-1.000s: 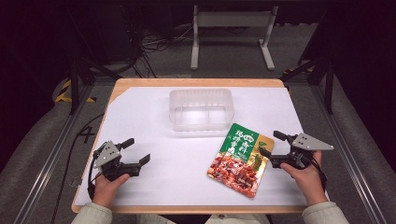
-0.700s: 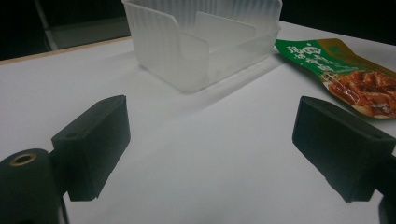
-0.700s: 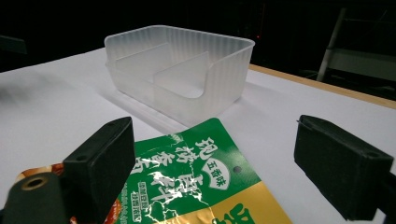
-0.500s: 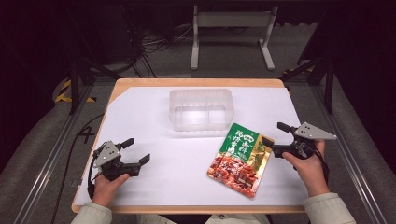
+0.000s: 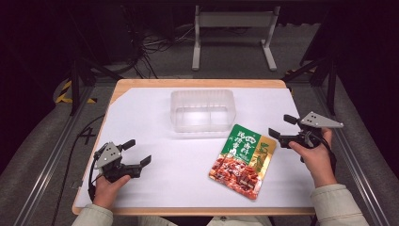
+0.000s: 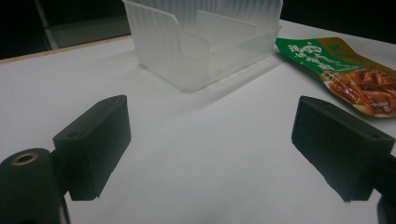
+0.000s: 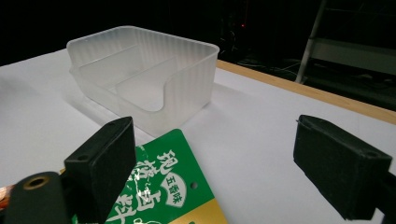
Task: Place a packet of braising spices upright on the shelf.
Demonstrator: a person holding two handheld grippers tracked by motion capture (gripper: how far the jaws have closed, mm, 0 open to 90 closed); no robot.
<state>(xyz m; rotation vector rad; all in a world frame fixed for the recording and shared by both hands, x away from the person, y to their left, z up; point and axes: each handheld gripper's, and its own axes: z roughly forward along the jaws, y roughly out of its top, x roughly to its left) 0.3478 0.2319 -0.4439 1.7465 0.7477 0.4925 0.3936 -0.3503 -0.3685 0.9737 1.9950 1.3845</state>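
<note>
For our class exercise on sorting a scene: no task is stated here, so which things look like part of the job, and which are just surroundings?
Likely part of the job:
- food pouch
- clear plastic container
- left gripper, open
- right gripper, open, beside the pouch

Just surroundings:
- metal stand on the floor behind the table
- cables on the floor

The food pouch [image 7: 173, 196] at the lower left of the right gripper view bears white Chinese characters on green; a small badge reads 五香味 (the larger characters are cut off). In the high view its print [image 5: 242, 161] is too small to read.
</note>
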